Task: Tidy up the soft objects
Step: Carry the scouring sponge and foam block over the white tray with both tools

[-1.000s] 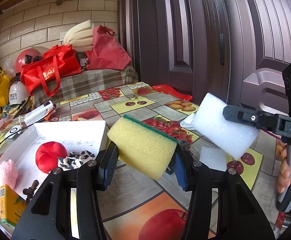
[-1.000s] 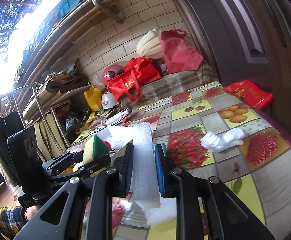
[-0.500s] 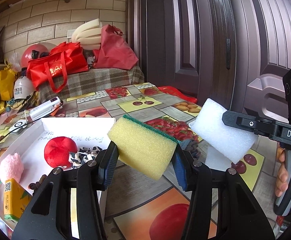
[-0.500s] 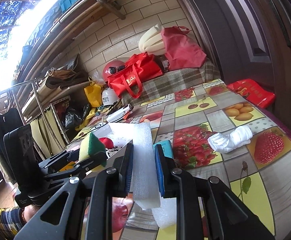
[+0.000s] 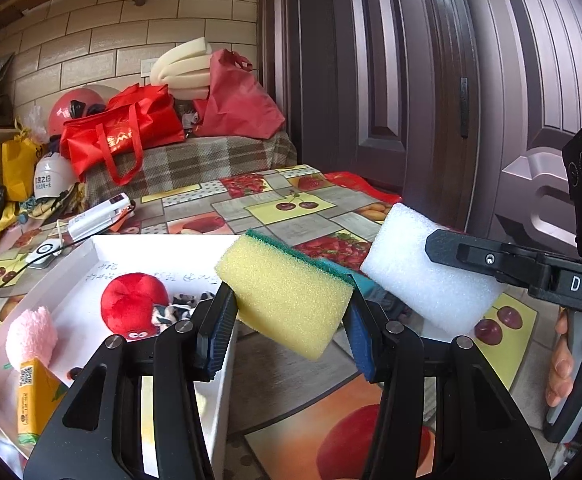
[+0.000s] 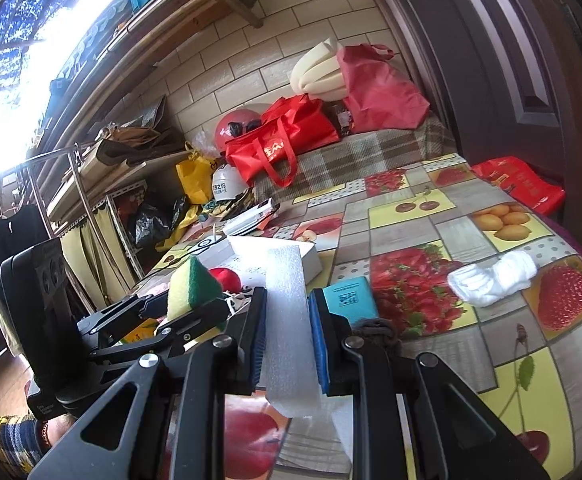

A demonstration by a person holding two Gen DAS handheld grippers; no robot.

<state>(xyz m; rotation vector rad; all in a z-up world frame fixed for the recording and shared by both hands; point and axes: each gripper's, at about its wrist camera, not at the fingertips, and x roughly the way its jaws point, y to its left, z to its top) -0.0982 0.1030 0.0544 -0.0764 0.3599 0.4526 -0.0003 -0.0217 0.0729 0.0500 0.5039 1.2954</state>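
The left gripper [image 5: 287, 320] is clamped on a yellow sponge [image 5: 285, 294] with a green scouring face, its blue pads pressing the sponge's two ends and holding it tilted above the right wall of a white box [image 5: 103, 246] that stands on the left part of the table [image 5: 275, 368]. Inside the box lie a red plush toy [image 5: 133, 306], a black-and-white patterned cloth [image 5: 183, 310] touching the toy's right side, a pink fluffy piece [image 5: 31, 336] towards the box's near left corner, and a yellow carton [image 5: 35, 396] at its near edge. The right gripper [image 6: 287, 344] is squeezed together on a white foam block [image 6: 289, 320], held upright and narrow between its pads; in the left wrist view that block hangs in the air just right of the sponge, apart from it. A person's hand [image 5: 571, 364] wraps the right gripper's handle. On the fruit-patterned tablecloth a teal packet [image 6: 349, 300] lies just beyond the right gripper, a white rolled cloth [image 6: 493, 278] sits near the table's right edge, and a red bag [image 6: 519, 184] rests at the far right corner
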